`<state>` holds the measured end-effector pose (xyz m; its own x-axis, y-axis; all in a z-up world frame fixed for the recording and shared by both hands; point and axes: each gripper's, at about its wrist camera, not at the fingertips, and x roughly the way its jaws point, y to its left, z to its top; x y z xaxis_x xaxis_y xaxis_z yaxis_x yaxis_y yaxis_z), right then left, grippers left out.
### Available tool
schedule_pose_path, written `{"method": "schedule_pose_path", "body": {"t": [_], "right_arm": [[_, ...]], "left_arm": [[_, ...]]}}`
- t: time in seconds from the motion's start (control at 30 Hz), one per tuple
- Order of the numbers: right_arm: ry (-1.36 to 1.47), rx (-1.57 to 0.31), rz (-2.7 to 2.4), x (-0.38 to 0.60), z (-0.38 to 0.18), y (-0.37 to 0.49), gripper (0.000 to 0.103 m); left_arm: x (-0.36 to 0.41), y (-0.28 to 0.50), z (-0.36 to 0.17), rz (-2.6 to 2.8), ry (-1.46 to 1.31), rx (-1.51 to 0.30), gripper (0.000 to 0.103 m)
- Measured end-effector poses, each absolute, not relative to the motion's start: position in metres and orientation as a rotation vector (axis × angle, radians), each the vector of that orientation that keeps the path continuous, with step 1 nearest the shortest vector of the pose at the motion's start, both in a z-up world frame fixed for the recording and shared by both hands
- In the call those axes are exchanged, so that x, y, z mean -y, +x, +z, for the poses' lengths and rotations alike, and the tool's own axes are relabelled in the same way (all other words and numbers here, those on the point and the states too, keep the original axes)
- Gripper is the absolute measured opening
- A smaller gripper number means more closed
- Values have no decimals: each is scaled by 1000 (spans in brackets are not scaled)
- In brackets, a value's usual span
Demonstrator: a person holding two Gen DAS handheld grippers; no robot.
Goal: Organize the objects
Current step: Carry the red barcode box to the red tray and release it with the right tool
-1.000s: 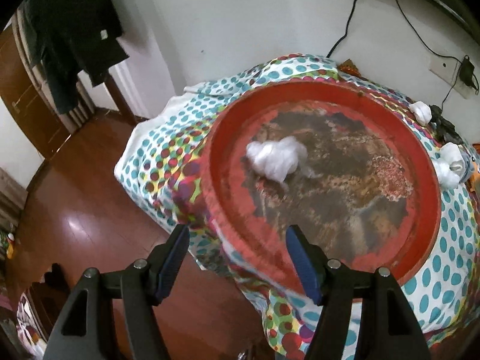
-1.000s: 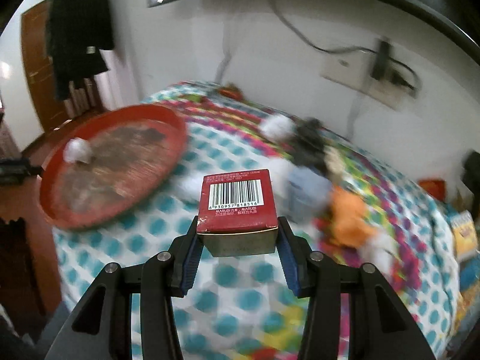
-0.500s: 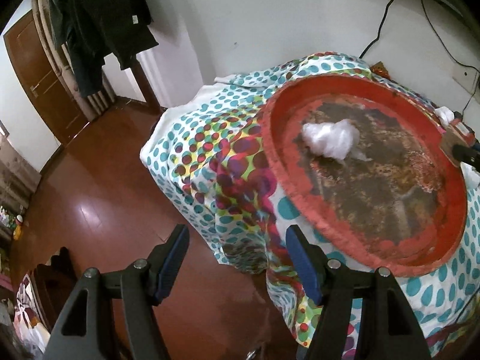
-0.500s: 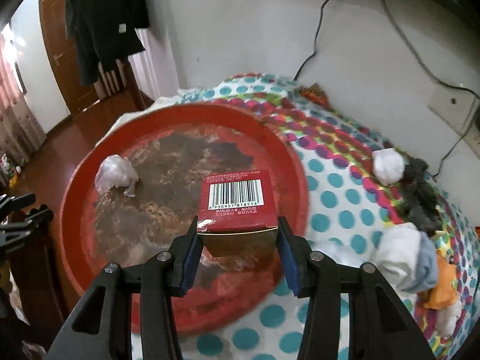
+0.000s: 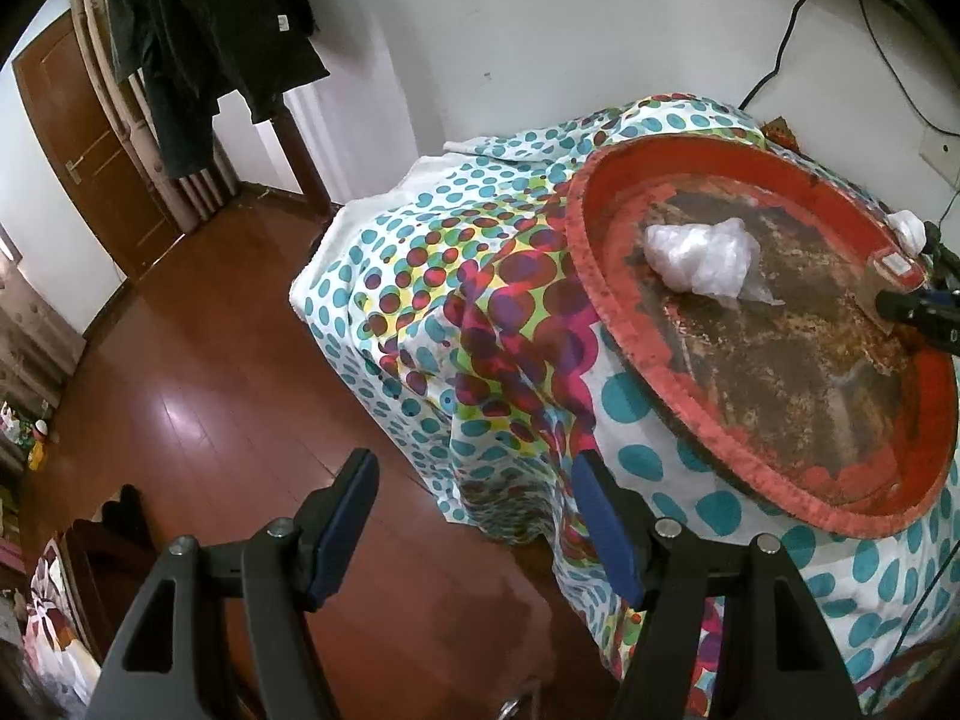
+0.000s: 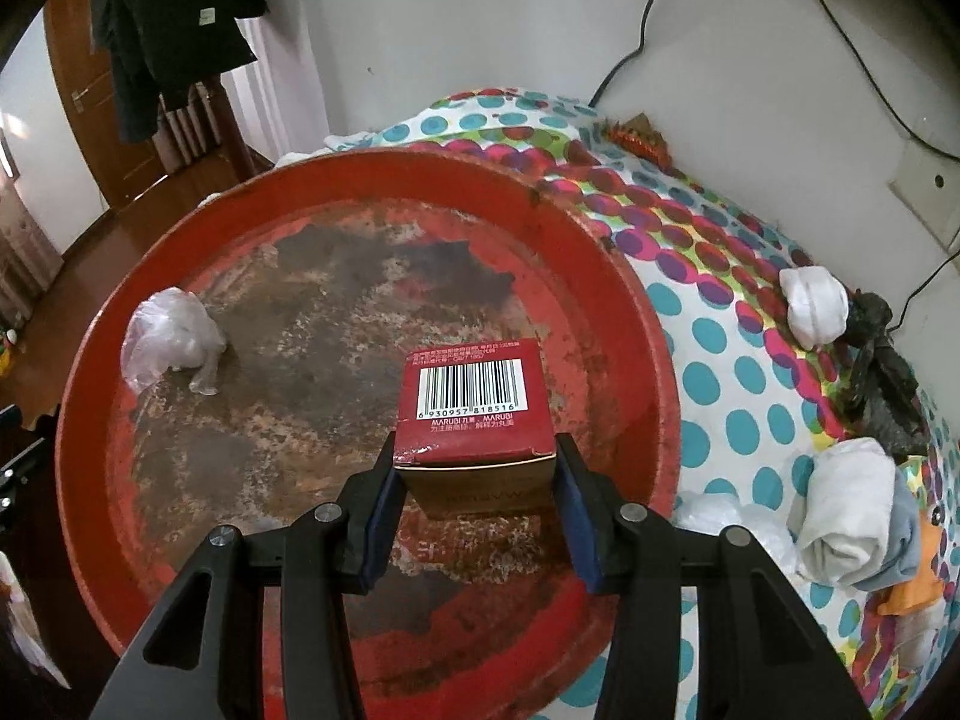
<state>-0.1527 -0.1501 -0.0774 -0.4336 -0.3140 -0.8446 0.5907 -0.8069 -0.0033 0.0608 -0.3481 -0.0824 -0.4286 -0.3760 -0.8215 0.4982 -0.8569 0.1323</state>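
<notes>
My right gripper [image 6: 477, 471] is shut on a red box [image 6: 474, 399] with a barcode and holds it over the right part of a big round red tray [image 6: 636, 324] with a worn, rusty bottom. A crumpled clear plastic bag [image 6: 165, 342] lies in the tray at the left. In the left wrist view the tray [image 5: 624, 324] sits on the dotted cloth at the right, with the bag [image 5: 699, 258] in it and the red box [image 5: 897, 267] at its far edge. My left gripper [image 5: 474, 516] is open and empty, off the table over the wooden floor.
On the dotted cloth [image 6: 738, 372] right of the tray lie rolled white socks [image 6: 813, 297], a dark object [image 6: 882, 354], a white and grey bundle [image 6: 852, 510] and an orange cloth [image 6: 915, 588]. A wall with cables and a socket [image 6: 927, 192] stands behind. A coat [image 5: 204, 24] hangs at the left.
My right gripper has carried the red box from the cloth to over the tray and lower. My left gripper has drawn back left, away from the tray, over the floor.
</notes>
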Motion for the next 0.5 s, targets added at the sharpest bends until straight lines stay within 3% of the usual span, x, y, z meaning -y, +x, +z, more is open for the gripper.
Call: {"method": "schedule_pose_path", "body": {"t": [0.13, 0.2, 0.23, 0.27, 0.5], "right_arm": [[1237, -407, -2242, 149, -79, -152, 46], [1213, -380, -2240, 145, -76, -150, 57], [1196, -363, -2256, 142, -72, -149, 71], [1179, -344, -2267, 138, -68, -147, 79], [1092, -241, -2330, 82, -34, -126, 79]], "left_arm": [[350, 60, -82, -2306, 1271, -225, 69], [352, 60, -83, -2306, 1273, -250, 69], [352, 60, -84, -2304, 1276, -249, 69], [352, 60, -84, -2297, 1278, -243, 69], [353, 60, -84, -2290, 1275, -251, 69]]}}
